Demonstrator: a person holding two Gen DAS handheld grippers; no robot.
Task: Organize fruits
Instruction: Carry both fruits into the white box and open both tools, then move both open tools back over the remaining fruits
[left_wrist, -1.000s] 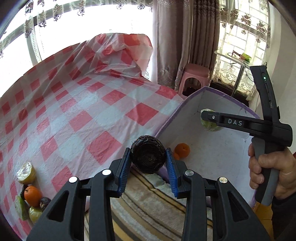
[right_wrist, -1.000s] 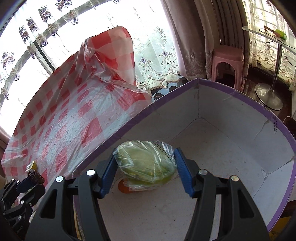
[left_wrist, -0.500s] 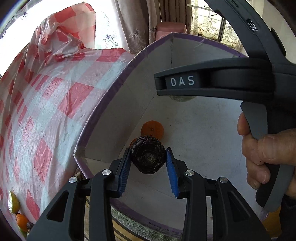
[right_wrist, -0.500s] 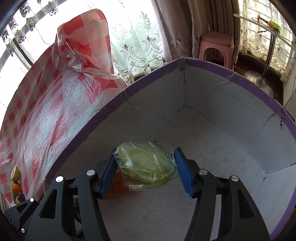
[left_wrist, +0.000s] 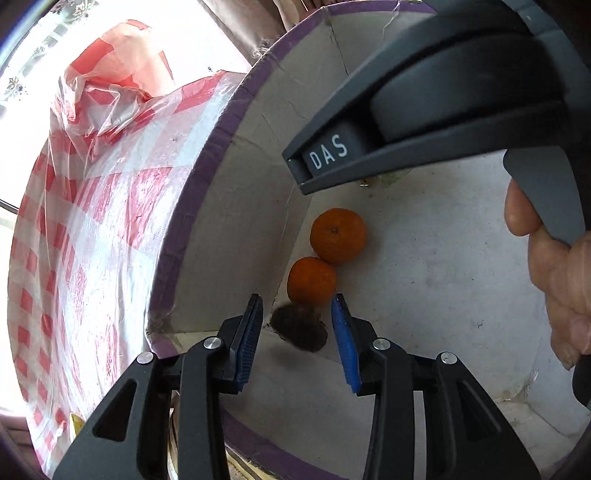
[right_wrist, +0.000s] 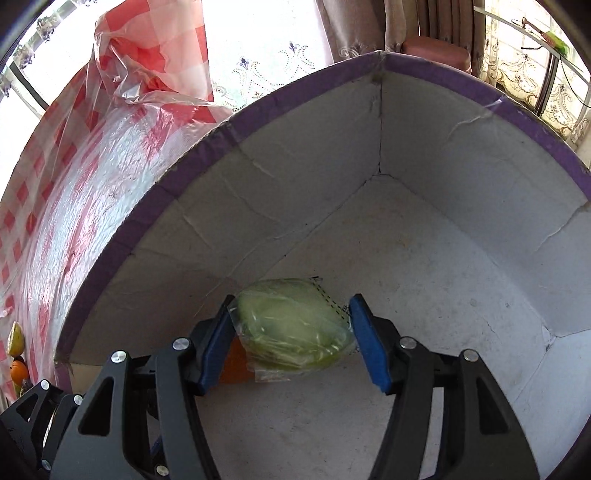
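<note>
Left gripper (left_wrist: 298, 334): jaws have just been opening and stand released; the dark round fruit (left_wrist: 300, 326) lies between the blue pads, clear of both, in the near left corner of the purple-rimmed box (left_wrist: 207, 155). Two oranges (left_wrist: 338, 235) sit just beyond it against the left wall, touching one another. Right gripper (right_wrist: 291, 334): clenched on a green fruit in clear plastic wrap (right_wrist: 291, 325), held low inside the box; whether it touches the floor cannot be told. A hand (left_wrist: 557, 280) grips the right tool's handle. The checked cloth (left_wrist: 92, 229) covers the bench left of the box.
</note>
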